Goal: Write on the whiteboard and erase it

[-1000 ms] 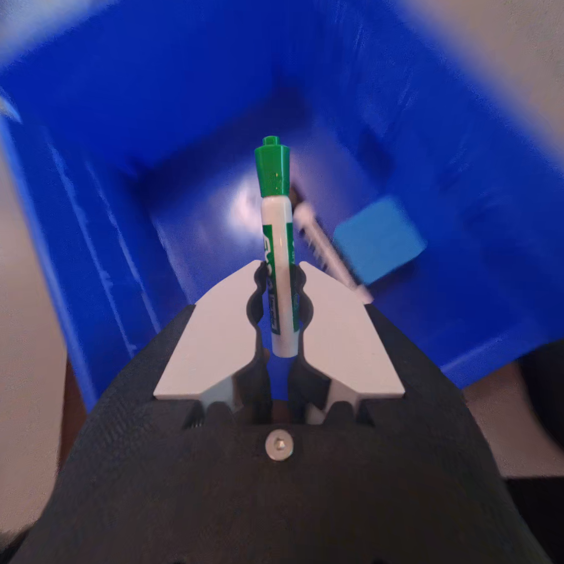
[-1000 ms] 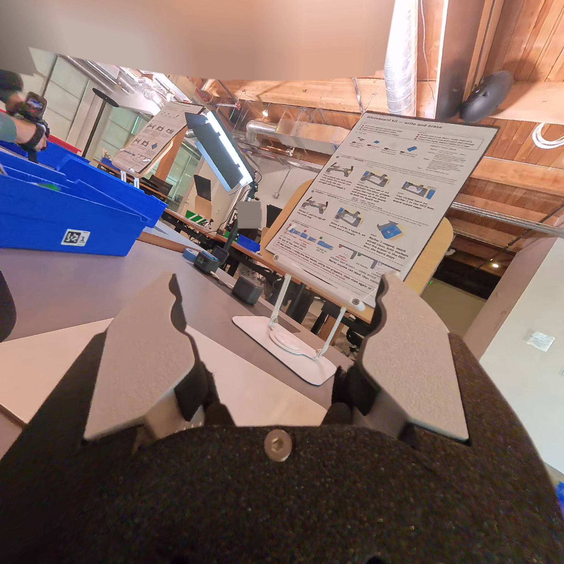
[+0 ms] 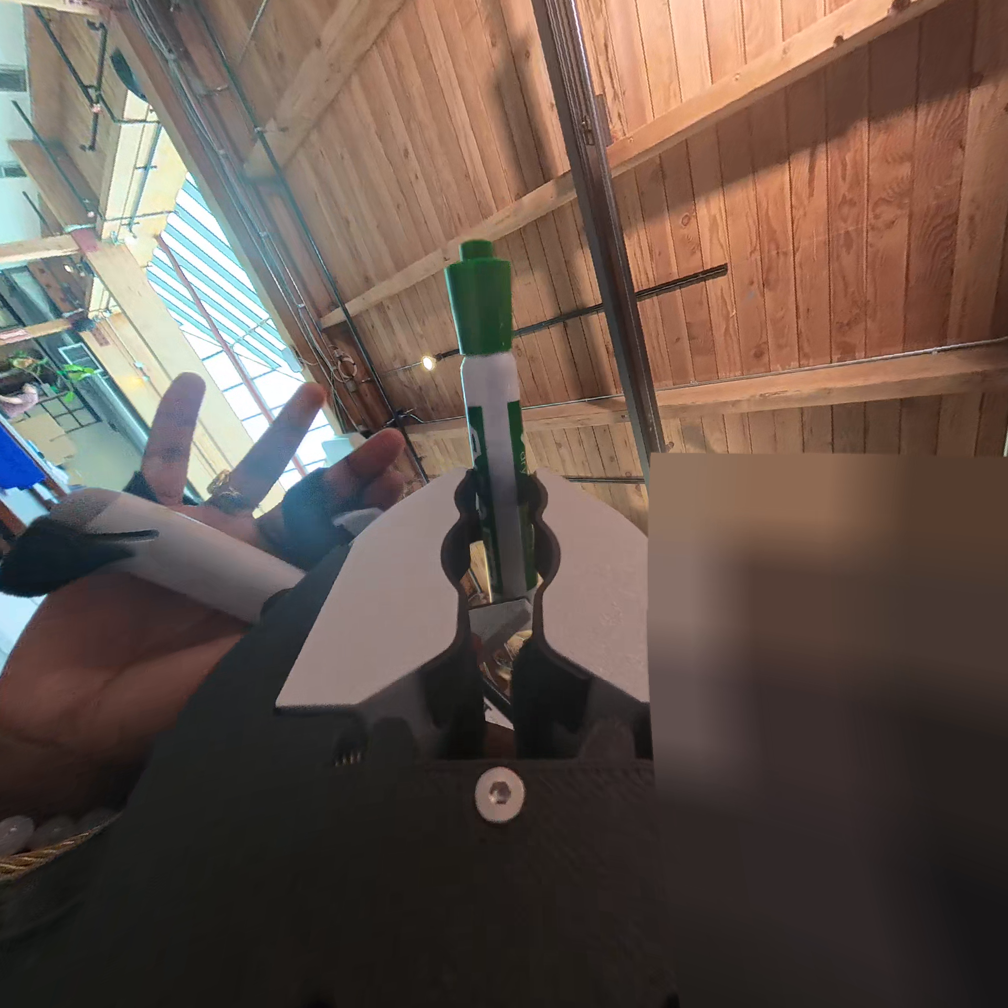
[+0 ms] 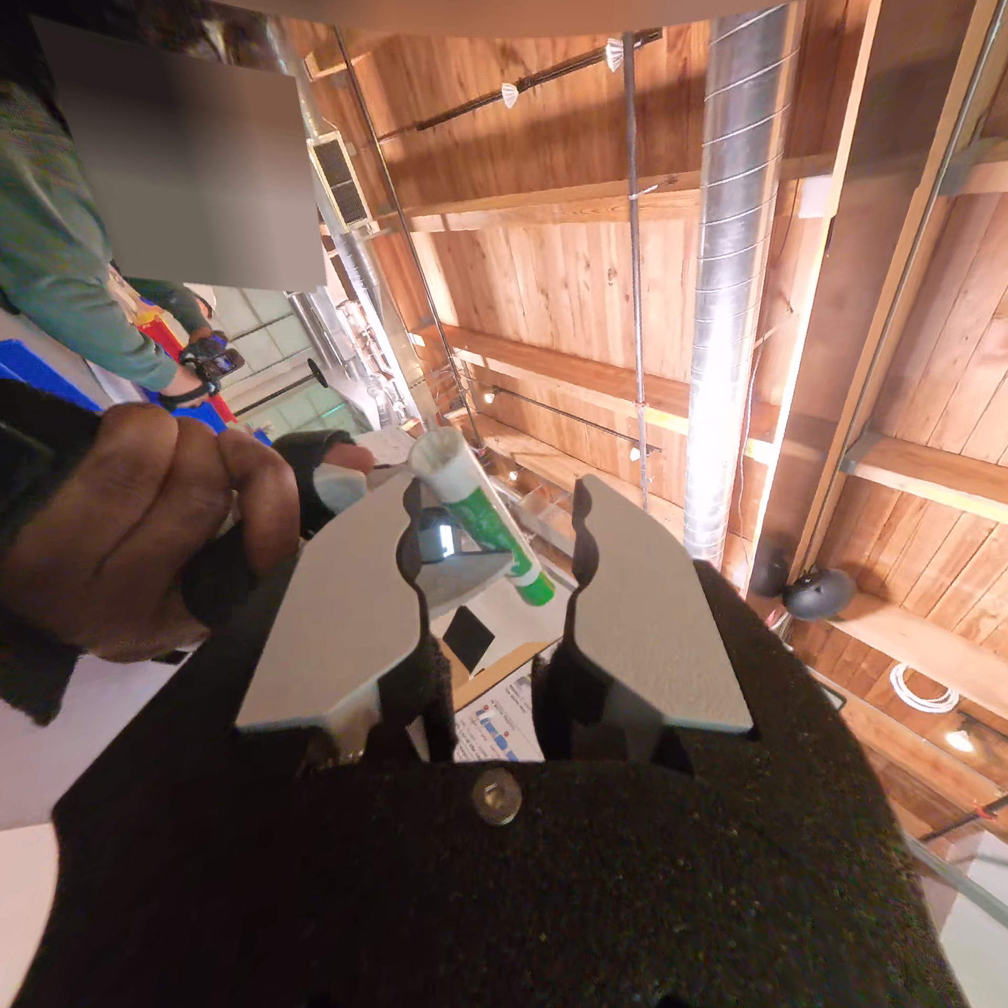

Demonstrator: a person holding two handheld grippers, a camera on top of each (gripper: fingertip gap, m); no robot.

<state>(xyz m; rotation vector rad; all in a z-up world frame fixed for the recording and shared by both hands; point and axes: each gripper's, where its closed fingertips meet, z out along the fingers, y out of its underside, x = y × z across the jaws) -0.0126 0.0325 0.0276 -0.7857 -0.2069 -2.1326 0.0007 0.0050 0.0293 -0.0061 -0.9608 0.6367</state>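
My left gripper [image 3: 501, 483] is shut on a green-capped whiteboard marker [image 3: 491, 414] and holds it upright, cap end up, against the wooden ceiling. My right gripper [image 4: 496, 485] is open and also tilted up. In the right wrist view the marker [image 4: 480, 523] shows slanted in the gap between the right fingers, white butt end nearest; I cannot tell whether it touches them. A grey finger of the left gripper [image 4: 458, 578] shows behind it. One white finger of the right gripper [image 3: 191, 545] shows at the left of the left wrist view. The whiteboard is not in view.
A person's open hand [image 3: 245, 463] is beside the left gripper. A hand [image 4: 136, 518] grips a black handle at left. Another person in a green sleeve [image 4: 65, 273] stands by blue bins [image 4: 33, 376]. A printed sheet [image 4: 491, 731] lies below. A metal duct [image 4: 731, 273] runs overhead. The tips of both grippers are at nearly the same place.
The left gripper has lifted the marker out of the blue bin and tilted up to the ceiling. The right gripper has swung up and closed in on the marker, still open.
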